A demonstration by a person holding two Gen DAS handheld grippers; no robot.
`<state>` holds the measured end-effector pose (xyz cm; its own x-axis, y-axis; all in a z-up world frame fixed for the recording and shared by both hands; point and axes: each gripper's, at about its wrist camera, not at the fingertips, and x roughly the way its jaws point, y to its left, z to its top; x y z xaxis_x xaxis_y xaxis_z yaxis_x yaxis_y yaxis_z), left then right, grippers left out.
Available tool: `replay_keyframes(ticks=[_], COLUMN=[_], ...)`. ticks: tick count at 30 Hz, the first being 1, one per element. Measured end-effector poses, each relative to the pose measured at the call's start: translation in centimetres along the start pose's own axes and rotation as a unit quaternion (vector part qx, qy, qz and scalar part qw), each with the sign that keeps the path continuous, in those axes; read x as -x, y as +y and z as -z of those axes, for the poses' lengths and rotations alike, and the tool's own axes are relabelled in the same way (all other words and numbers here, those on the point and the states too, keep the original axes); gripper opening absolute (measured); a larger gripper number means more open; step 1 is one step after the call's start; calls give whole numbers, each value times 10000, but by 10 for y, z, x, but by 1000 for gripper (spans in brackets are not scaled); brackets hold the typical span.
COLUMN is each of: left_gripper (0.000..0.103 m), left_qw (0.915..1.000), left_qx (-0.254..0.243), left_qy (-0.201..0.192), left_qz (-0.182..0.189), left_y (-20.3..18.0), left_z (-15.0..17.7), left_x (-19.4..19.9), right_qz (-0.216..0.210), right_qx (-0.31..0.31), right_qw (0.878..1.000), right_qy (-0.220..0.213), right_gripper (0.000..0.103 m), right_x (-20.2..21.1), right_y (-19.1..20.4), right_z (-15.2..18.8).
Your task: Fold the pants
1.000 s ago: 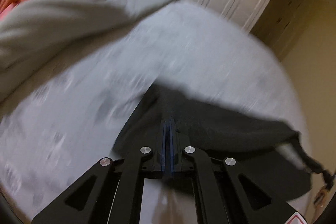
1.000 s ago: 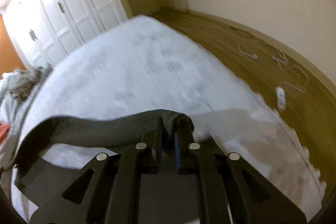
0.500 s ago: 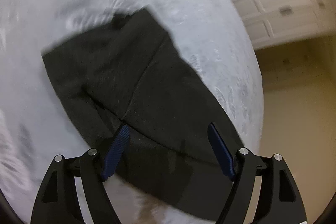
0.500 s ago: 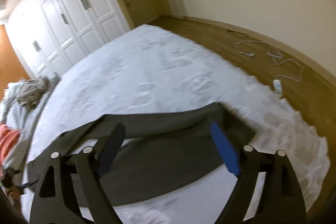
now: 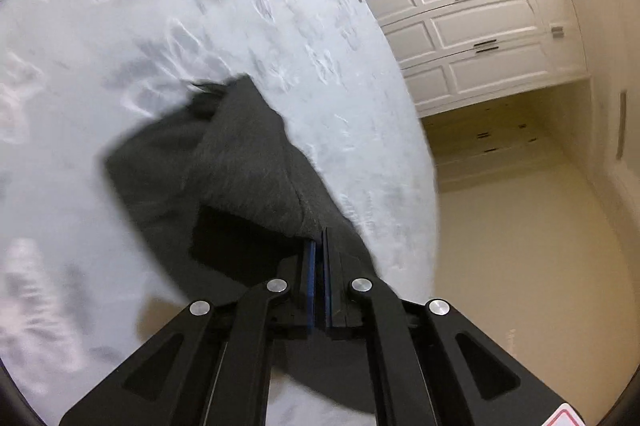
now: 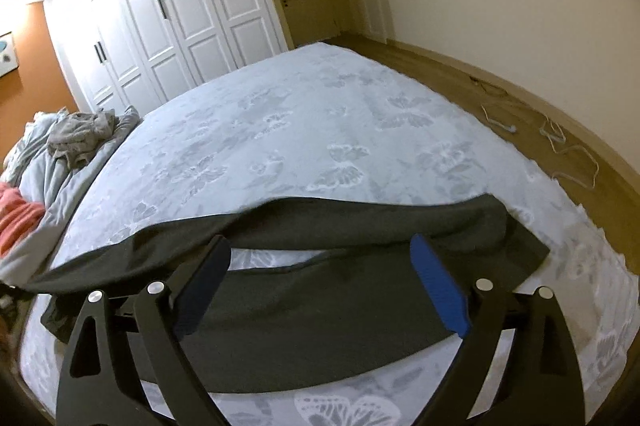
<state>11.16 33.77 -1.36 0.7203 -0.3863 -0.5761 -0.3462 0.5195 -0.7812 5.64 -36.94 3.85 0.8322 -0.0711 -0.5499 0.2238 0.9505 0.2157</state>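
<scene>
Dark grey pants (image 6: 320, 306) lie flat across the near part of the white patterned bed (image 6: 320, 126), one leg spread toward the left. My right gripper (image 6: 320, 246) hovers above them, its jaws opening wide, and the blue pads (image 6: 440, 290) press on nothing. In the left wrist view the pants (image 5: 248, 162) rise in a raised fold from the bed (image 5: 280, 46). My left gripper (image 5: 318, 246) is shut on the edge of that fold, which is pinched between the pads.
A rumpled grey blanket with clothes (image 6: 72, 142) and an orange-pink cloth (image 6: 16, 222) are heaped at the bed's left side. White wardrobe doors (image 6: 180, 18) stand behind. Cables (image 6: 560, 142) lie on the wooden floor to the right of the bed.
My right gripper let go of the pants, opened wide and drew back. My left gripper opened over the pants, rolled, then shut again on a fold.
</scene>
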Motion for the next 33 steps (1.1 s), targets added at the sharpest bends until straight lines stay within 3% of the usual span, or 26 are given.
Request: replay_keyframes(ticks=[2, 4, 5, 8, 11, 15, 20, 22, 25, 26, 27, 28, 30, 33], left_gripper=[1, 1, 1, 1, 1, 1, 1, 1, 2, 2, 2, 2, 2, 2], left_qw=[9968, 9851, 9830, 9849, 9822, 9808, 9787, 9769, 9748, 9740, 9731, 9712, 9679, 9639], left_qx=[-143, -241, -191, -115, -211, -77, -199, -247, -228, -234, -252, -309, -411, -540], left_qy=[87, 326, 343, 363, 187, 185, 134, 136, 158, 150, 140, 128, 114, 127], left_qz=[-781, -1674, -1795, -1688, -1859, -1941, -2041, -2120, -2213, -2248, -2286, -2359, -2476, -2604], left_y=[13, 33, 41, 41, 34, 37, 43, 43, 48, 48, 48, 46, 42, 38], left_z=[-2, -4, -5, -7, -10, -10, -13, -13, -15, -15, -15, -14, -12, -12], left_x=[-11, -35, -38, -38, -37, -46, -40, -43, -49, -49, -51, -52, -53, -56], right_qz=[147, 216, 244, 76, -241, -497, -757, -880, -815, -762, -733, -750, -1016, -1344], right_qx=[100, 40, -33, -311, -432, -763, -909, -965, -842, -806, -825, -891, -1013, -530], right_qw=[9997, 9989, 9982, 9956, 9930, 9858, 9821, 9788, 9788, 9796, 9796, 9791, 9806, 9855], right_qy=[153, 424, 551, 883, 1076, 1409, 1463, 1579, 1680, 1678, 1681, 1670, 1338, 890], right_gripper=[93, 93, 93, 93, 93, 93, 87, 81, 61, 49, 18, 4, 4, 4], right_x=[-8, -19, -23, -31, -42, -82, -120, -137, -160, -164, -168, -168, -141, -74], right_y=[0, -2, -5, -5, 0, 0, 1, 6, 16, 16, 16, 14, 15, 29], right_z=[2, 4, 6, 12, 16, 18, 14, 16, 17, 18, 18, 16, 0, -21])
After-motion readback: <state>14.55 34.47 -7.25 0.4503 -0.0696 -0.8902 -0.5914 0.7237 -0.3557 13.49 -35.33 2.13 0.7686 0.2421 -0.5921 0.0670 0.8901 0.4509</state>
